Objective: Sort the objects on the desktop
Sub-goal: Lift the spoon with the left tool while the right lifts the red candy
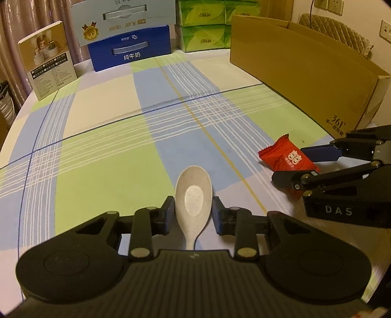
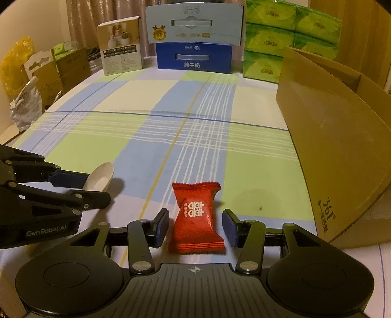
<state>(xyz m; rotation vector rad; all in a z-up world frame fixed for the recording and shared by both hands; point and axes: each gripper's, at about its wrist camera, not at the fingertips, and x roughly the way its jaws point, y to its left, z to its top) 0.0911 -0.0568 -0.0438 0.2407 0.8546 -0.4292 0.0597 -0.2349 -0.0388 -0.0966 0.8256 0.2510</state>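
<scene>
A beige spoon lies on the checked tablecloth between the fingers of my left gripper. The jaws stand open on either side of its bowl, the left pad very close, the right a little apart. A red candy packet lies between the fingers of my right gripper, which is open with a gap on both sides. The packet also shows in the left wrist view, with the right gripper around it. The spoon and left gripper show at the left of the right wrist view.
A large open cardboard box stands along the right side of the table. At the back stand a blue milk carton, a pale blue carton on top of it, green tissue packs and a small product box.
</scene>
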